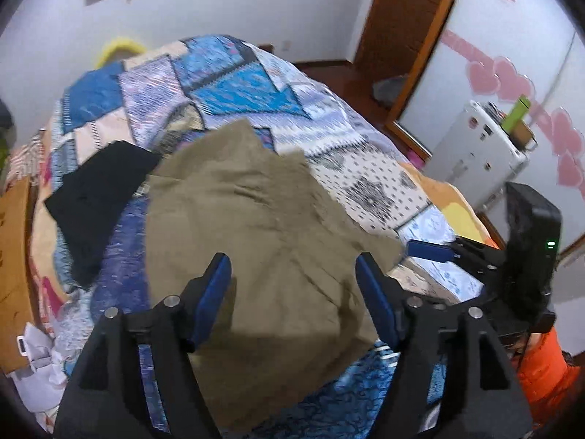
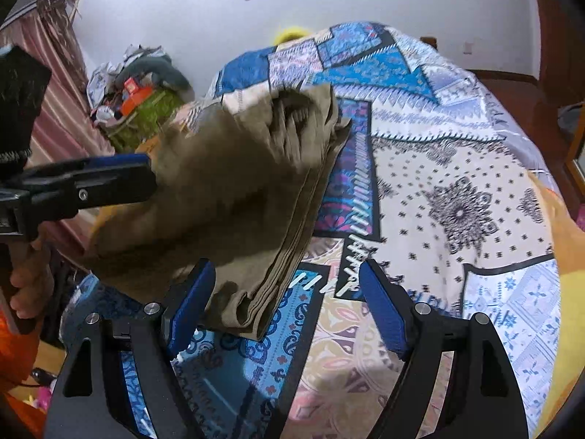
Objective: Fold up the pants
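Folded olive-khaki cotton pants [image 1: 256,226] lie on the bed with the blue, white and peach patchwork bedspread [image 1: 234,84]. In the left wrist view the pants fill the centre, stretching from 12 o'clock down to 6 o'clock.

Left gripper [image 1: 294,274], black frame with blue pads: jaws wide apart, nothing clamped. The pants lie between and under the two fingers; pads not pressing on the cloth. In the right wrist view the left gripper [image 2: 146,168] comes in from 9 o'clock, with one finger's tip at the pants' edge; contact there unclear.

Right gripper [image 2: 287,285], same black and blue build: jaws also spread wide, holding nothing. The stacked layered corner of the pants [image 2: 237,201] sits at its 10 o'clock, just beside the left-side pad, overlapping it in view; touching or not, cannot tell. The right-side pad is over bare bedspread. In the left wrist view the right gripper [image 1: 431,250] shows at 3 o'clock, near the pants' right edge.

Black folded cloth [image 1: 98,197] lies on the bed at 9 o'clock of the pants in the left view, its corner tucked just beside the pants. Orange sleeve [image 1: 548,369] at 4 o'clock. Person's hand [image 2: 29,285] grips the left gripper's handle at 8 o'clock in the right view. White appliance [image 1: 475,146] stands off the bed at 2 o'clock.
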`<act>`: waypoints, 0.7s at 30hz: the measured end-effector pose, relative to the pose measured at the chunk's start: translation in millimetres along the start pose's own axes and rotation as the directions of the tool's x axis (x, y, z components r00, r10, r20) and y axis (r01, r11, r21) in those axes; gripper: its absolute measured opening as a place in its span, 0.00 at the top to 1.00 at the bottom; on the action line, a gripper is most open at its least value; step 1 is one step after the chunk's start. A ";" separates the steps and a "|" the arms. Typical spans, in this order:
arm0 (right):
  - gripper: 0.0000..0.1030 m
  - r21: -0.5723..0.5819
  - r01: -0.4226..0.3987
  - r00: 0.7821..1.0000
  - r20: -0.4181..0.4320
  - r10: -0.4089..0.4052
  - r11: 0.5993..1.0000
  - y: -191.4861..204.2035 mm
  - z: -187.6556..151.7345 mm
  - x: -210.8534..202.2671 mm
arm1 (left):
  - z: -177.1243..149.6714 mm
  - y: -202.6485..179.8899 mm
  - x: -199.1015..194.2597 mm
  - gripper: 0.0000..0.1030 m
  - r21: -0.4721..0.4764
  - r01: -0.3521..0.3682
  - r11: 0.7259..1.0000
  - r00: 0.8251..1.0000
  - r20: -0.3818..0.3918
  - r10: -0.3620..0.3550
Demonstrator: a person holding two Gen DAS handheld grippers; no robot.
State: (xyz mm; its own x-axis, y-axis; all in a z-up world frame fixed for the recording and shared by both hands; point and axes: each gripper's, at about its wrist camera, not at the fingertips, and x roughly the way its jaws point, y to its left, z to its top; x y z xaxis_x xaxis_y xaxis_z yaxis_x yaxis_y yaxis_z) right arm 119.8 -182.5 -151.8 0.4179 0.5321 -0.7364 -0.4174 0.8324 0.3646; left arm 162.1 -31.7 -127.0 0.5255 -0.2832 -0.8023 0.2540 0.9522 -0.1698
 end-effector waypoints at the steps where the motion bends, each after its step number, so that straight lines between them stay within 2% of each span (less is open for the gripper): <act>1: 0.24 0.002 0.001 1.000 0.015 -0.001 1.000 -0.3 0.9 -5.3 | 1.8 5.8 -4.2 0.26 -0.008 0.000 1.000 1.000 0.012 0.000; 2: 0.24 0.004 0.001 1.000 0.025 -0.001 1.000 -0.6 1.7 -8.9 | 3.5 12.0 -8.9 0.24 -0.019 -0.006 1.000 1.000 0.028 0.006; 6: 0.24 0.003 -0.002 0.997 0.080 0.002 1.000 1.4 9.7 -24.0 | 12.6 43.7 -21.6 0.22 -0.054 -0.102 0.993 0.991 0.078 0.106; 11: 0.24 0.007 -0.018 0.993 0.117 0.017 1.000 6.9 21.5 -20.9 | 31.3 84.4 -13.3 0.14 -0.085 -0.186 0.979 0.977 0.088 0.193; 14: 0.24 0.015 -0.025 0.993 0.116 0.023 1.000 6.8 25.0 -11.4 | 44.2 107.8 5.7 0.14 -0.093 -0.239 0.966 0.968 0.051 0.245; 17: 0.24 0.018 -0.032 0.996 0.081 0.031 0.999 9.1 23.8 5.4 | 57.1 128.5 30.6 0.14 -0.091 -0.276 0.957 0.961 0.004 0.277; 21: 0.24 0.006 -0.007 1.000 0.006 0.007 1.000 6.1 16.6 29.5 | 70.7 151.0 69.3 0.14 -0.096 -0.256 0.962 0.966 -0.065 0.250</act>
State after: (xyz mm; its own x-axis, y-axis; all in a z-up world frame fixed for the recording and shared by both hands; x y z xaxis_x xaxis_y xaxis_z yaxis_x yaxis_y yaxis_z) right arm 143.0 -159.2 -161.8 0.4197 0.5392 -0.7302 -0.4154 0.8293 0.3736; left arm 294.3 84.4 -167.8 0.5181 -0.0277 -0.8548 0.0320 0.9994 -0.0130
